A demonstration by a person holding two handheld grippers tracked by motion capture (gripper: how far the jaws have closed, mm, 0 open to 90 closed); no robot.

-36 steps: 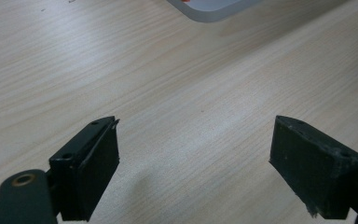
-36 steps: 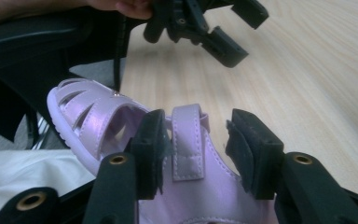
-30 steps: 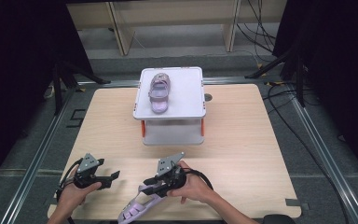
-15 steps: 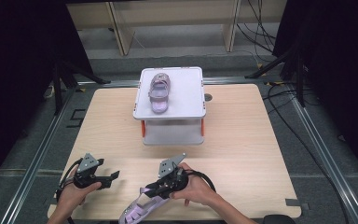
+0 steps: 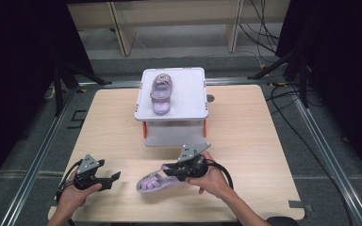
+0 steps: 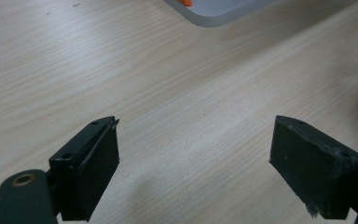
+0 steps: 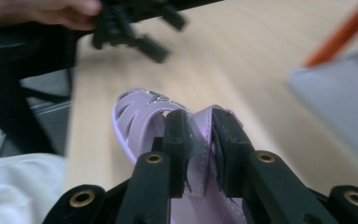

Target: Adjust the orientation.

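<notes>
The right gripper (image 7: 200, 154) pinched a strap of the purple sandal (image 7: 144, 114). Beyond the sandal hung the other gripper (image 7: 135, 28), blurred.

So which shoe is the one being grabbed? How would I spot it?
Find the wooden table with the white box at its far side. The grabbed purple sandal is near the front edge, just in front of that box, with the right gripper pinching its strap. Its twin, the other sandal, lies on top of the box, untouched.
</notes>
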